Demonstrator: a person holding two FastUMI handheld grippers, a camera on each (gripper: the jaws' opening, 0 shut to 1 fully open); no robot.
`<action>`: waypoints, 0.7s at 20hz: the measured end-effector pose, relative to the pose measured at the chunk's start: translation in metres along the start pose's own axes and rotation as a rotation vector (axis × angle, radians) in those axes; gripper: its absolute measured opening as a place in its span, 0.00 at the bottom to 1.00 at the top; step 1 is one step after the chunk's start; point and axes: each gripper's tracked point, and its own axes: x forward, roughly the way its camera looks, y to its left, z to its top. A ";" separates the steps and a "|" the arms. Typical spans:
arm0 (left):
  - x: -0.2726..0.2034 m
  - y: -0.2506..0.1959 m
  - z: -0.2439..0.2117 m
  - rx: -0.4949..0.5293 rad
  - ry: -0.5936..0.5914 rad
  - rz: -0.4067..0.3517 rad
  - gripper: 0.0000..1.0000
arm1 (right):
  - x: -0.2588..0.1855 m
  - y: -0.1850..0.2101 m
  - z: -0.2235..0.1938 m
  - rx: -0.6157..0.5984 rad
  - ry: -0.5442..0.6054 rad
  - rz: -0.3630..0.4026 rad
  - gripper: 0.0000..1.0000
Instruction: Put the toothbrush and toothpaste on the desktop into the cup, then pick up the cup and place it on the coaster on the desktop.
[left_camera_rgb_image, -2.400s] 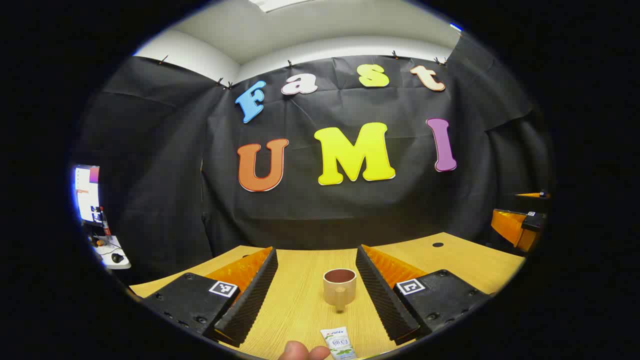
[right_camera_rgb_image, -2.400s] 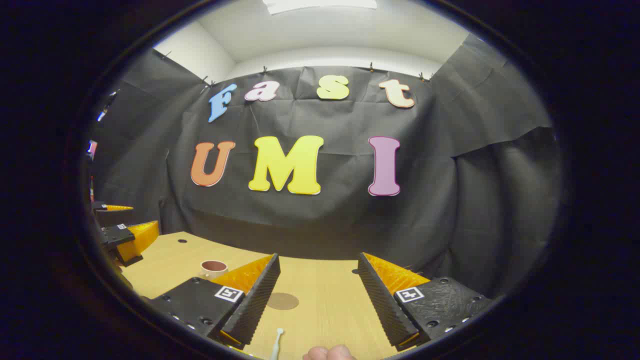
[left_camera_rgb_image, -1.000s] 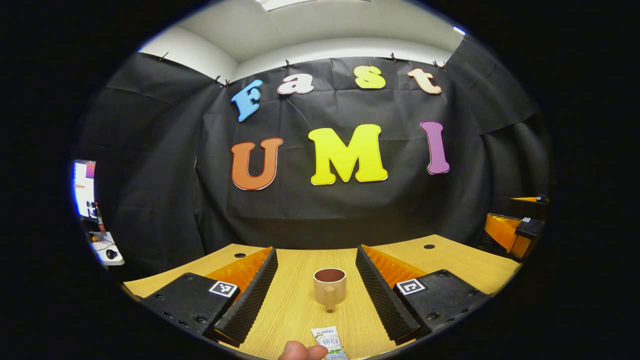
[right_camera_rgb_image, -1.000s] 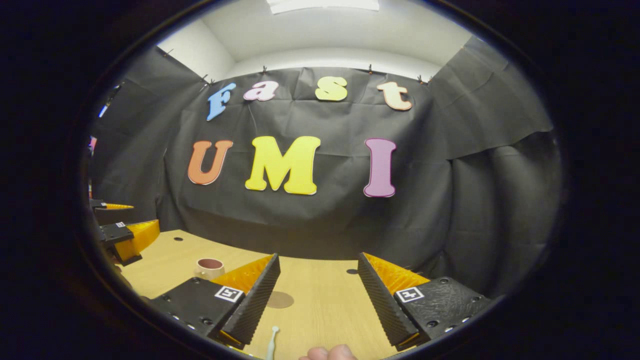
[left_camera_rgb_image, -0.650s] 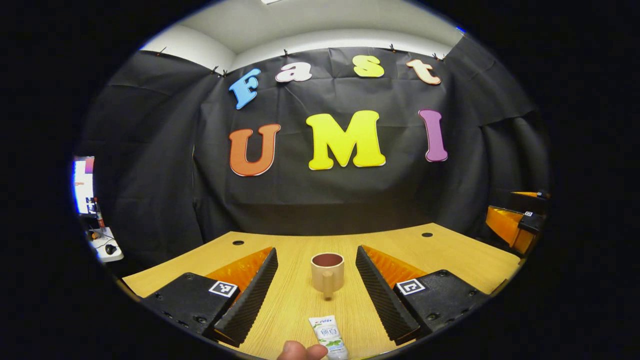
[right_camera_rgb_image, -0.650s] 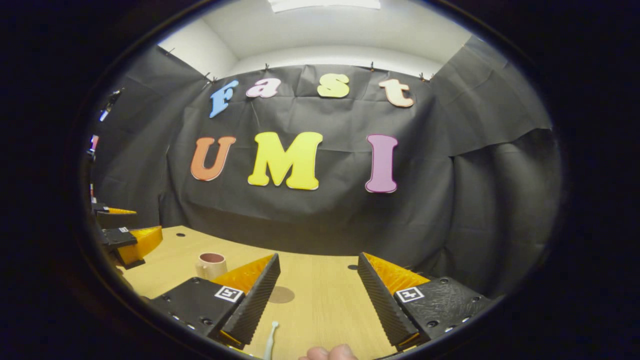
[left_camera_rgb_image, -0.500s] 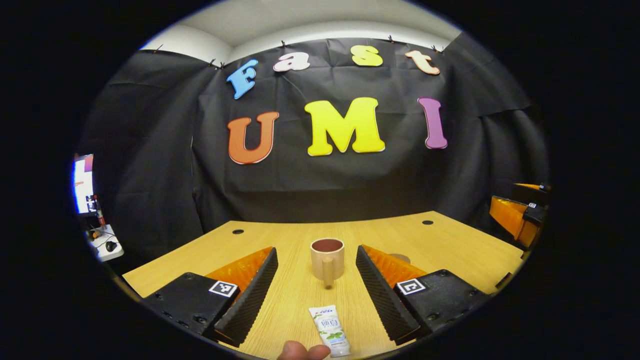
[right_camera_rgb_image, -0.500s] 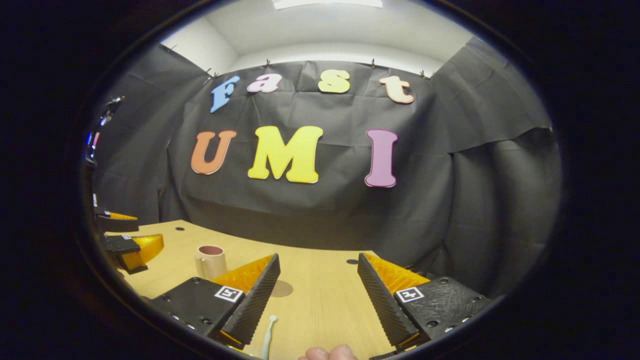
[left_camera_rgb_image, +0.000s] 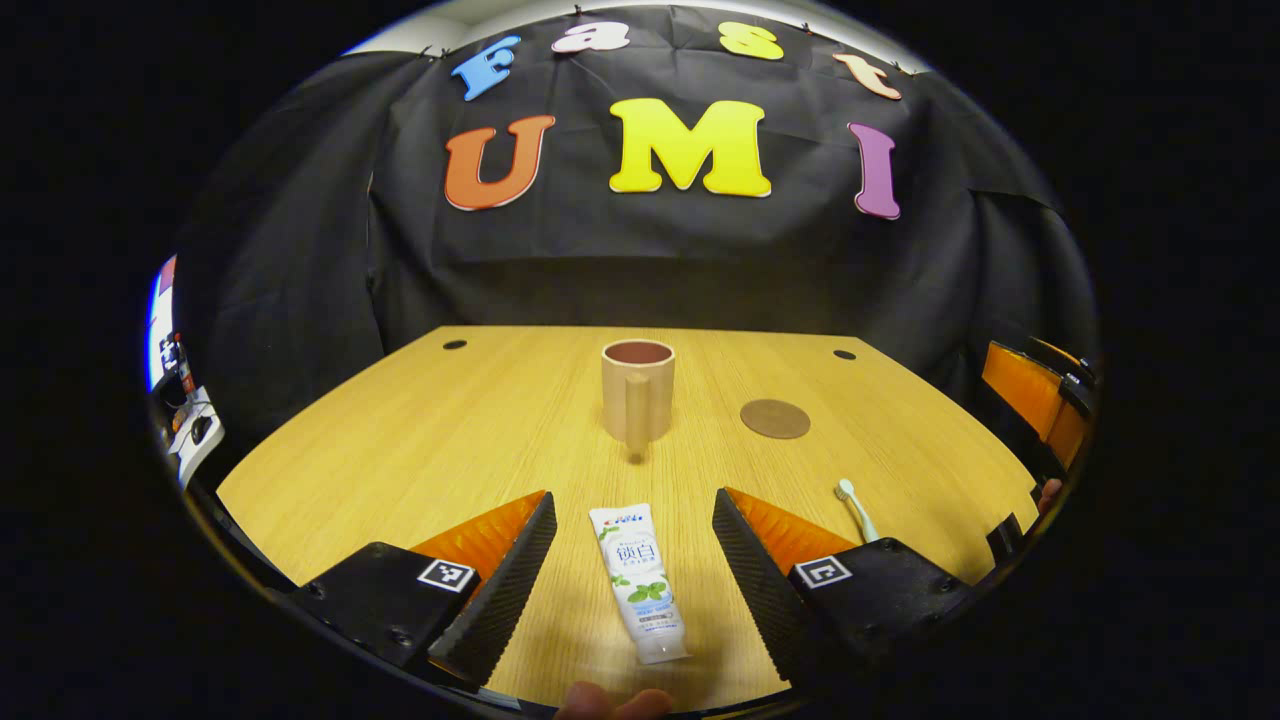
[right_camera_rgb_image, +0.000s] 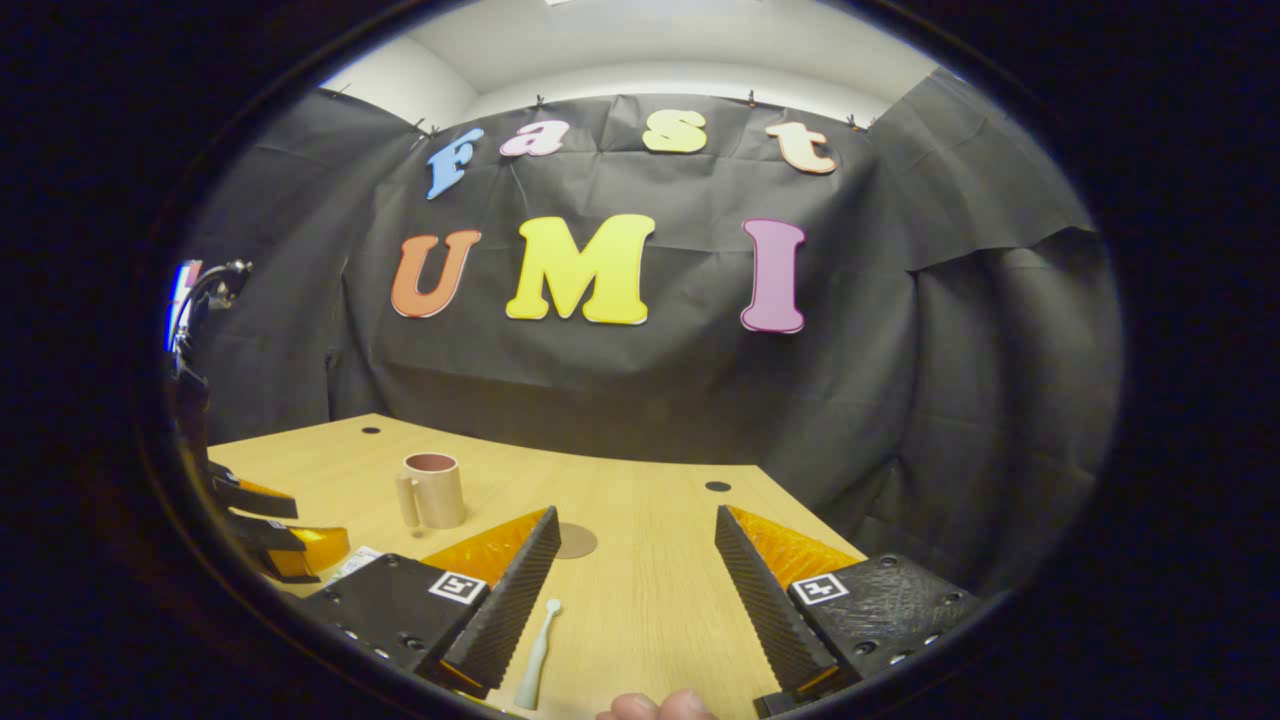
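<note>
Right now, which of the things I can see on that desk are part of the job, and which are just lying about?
Part of the job:
- toothpaste, flat on the desk between the left gripper's open fingers
- toothbrush, flat on the desk
- cup, upright
- coaster, bare
- right gripper, open

Just lying about:
- side table with clutter and a screen, beyond the desk

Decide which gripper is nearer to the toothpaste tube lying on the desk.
Left. The toothpaste lies between the open left gripper fingers; the right gripper is off to its right, by the toothbrush.
</note>
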 end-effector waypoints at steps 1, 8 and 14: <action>0.003 -0.002 -0.011 -0.018 0.044 -0.014 1.00 | 0.002 0.000 -0.003 0.009 0.010 0.005 0.96; 0.013 -0.001 -0.034 -0.074 0.162 -0.008 1.00 | 0.006 -0.006 -0.016 0.035 0.053 0.001 0.96; 0.024 0.000 -0.045 -0.066 0.229 0.010 0.99 | 0.008 -0.006 -0.026 0.023 0.073 -0.003 0.95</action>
